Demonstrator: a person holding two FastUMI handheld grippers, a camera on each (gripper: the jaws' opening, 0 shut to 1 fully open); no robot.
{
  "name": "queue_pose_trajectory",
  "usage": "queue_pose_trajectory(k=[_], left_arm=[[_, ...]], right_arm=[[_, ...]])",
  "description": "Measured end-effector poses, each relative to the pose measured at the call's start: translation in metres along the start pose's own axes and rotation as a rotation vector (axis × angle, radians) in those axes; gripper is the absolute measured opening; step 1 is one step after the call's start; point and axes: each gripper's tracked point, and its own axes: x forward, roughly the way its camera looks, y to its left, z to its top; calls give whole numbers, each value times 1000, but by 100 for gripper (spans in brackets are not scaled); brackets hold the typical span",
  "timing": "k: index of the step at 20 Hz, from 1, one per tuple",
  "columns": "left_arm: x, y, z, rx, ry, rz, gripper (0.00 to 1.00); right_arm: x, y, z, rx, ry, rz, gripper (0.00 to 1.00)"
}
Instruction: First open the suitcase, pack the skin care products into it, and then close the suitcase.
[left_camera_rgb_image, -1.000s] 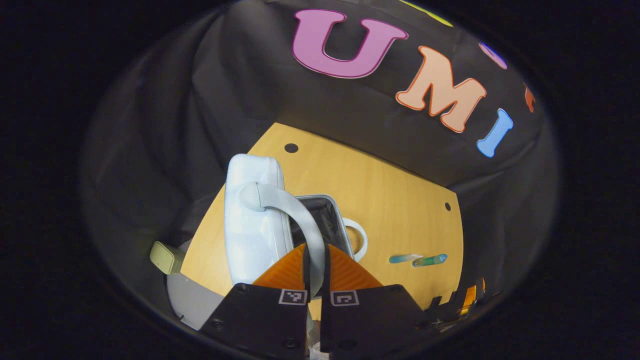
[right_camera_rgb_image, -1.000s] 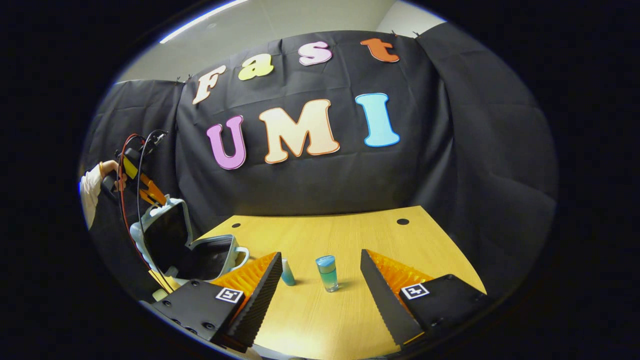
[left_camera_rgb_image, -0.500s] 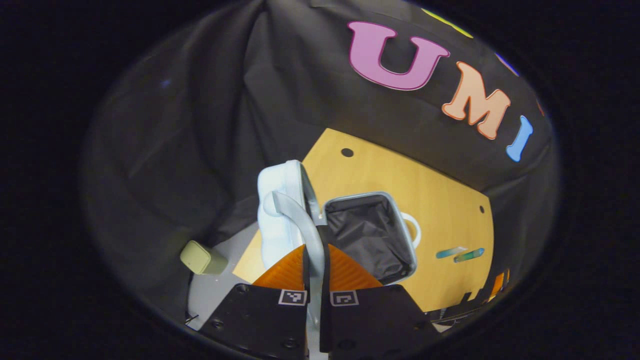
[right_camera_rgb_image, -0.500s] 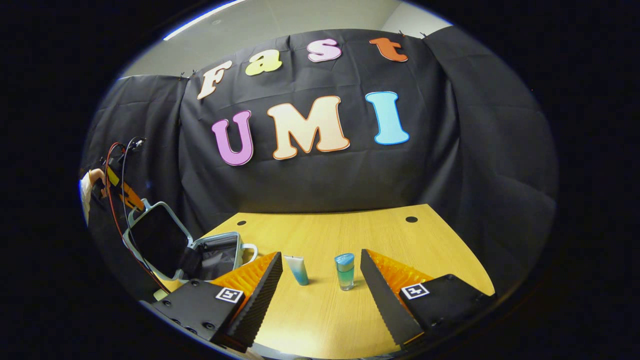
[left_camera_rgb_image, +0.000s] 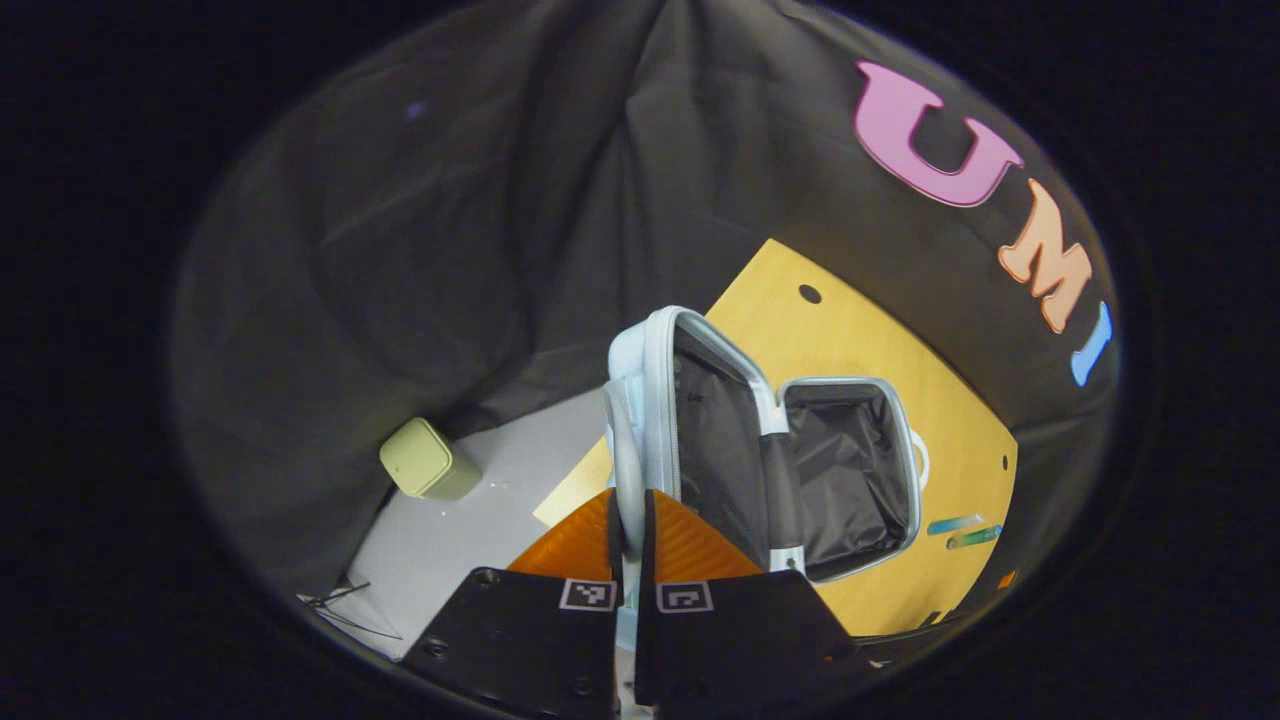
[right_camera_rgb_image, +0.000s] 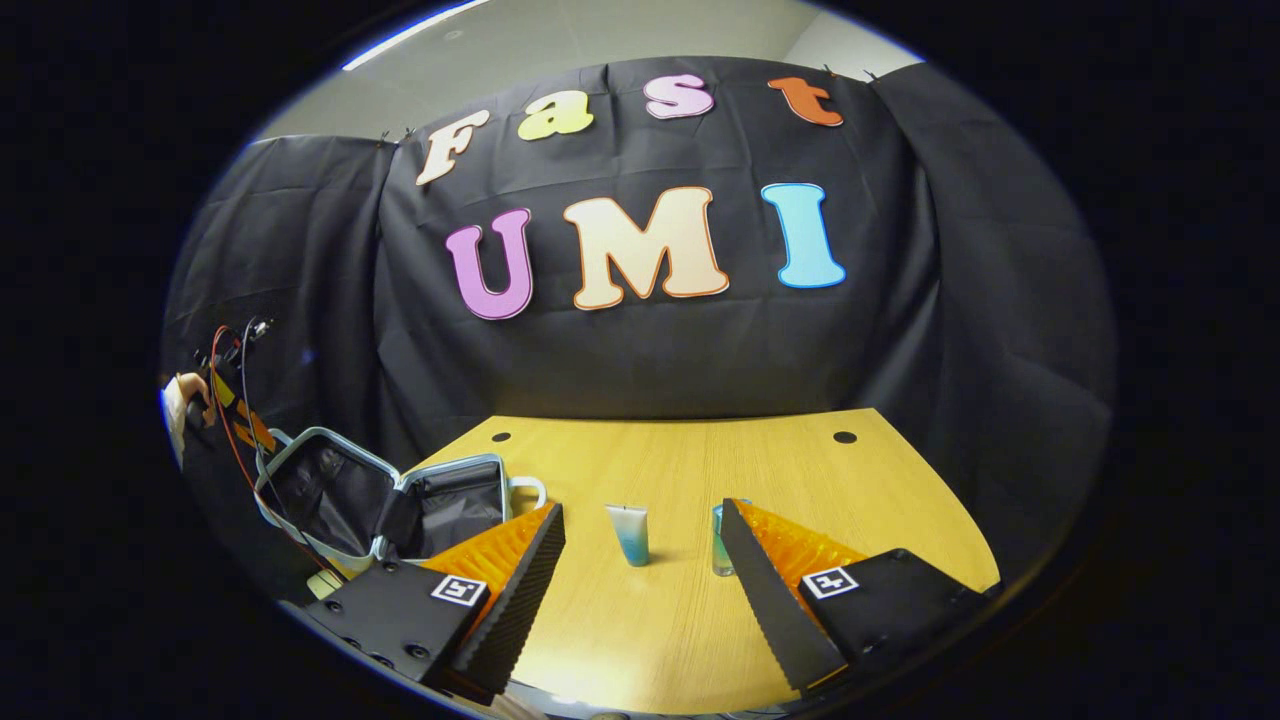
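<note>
At the desk's (right_camera_rgb_image: 700, 600) left end the suitcase (left_camera_rgb_image: 800, 470) lies open, its light, stiff lid pinched by the handle (left_camera_rgb_image: 626, 470) in the left tool (left_camera_rgb_image: 628, 525), while the right tool (right_camera_rgb_image: 640, 570) gapes empty near two small tubes (right_camera_rgb_image: 630, 533).

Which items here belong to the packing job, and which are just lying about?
Job: suitcase, open, its handle held by the left tongs; tube; small bottle; right tongs, open.
Lying about: green box on the floor.
</note>
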Motion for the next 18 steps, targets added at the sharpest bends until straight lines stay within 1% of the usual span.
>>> queue_pose_trajectory(k=[4, 5, 6, 7, 8, 9, 10, 13, 15, 17, 18], left_arm=[[30, 31, -33, -60, 62, 49, 0], [37, 37, -42, -73, 83, 62, 0], [44, 42, -52, -80, 103, 73, 0], [50, 47, -59, -84, 121, 86, 0], [56, 51, -63, -89, 136, 89, 0], [62, 52, -67, -96, 147, 93, 0], [68, 52, -70, -96, 156, 91, 0], [85, 47, -82, -93, 179, 80, 0], [96, 44, -87, -79, 188, 89, 0], [99, 40, -83, -73, 180, 103, 7], [97, 33, -78, -74, 165, 80, 19]], right_arm=[[0, 8, -7, -4, 30, 13, 98], [-1, 10, -8, 5, 34, 19, 95], [-1, 11, -9, 9, 37, 21, 95], [0, 13, -8, 11, 39, 22, 98], [-1, 14, -10, 13, 43, 24, 95], [-2, 15, -12, 16, 47, 26, 95], [-2, 15, -14, 16, 53, 27, 98], [-2, 14, -15, 6, 63, 24, 98], [-3, 8, -14, 9, 61, 14, 98], [-3, 2, -16, 15, 67, -4, 98], [-5, -2, -16, 15, 66, -16, 98]])
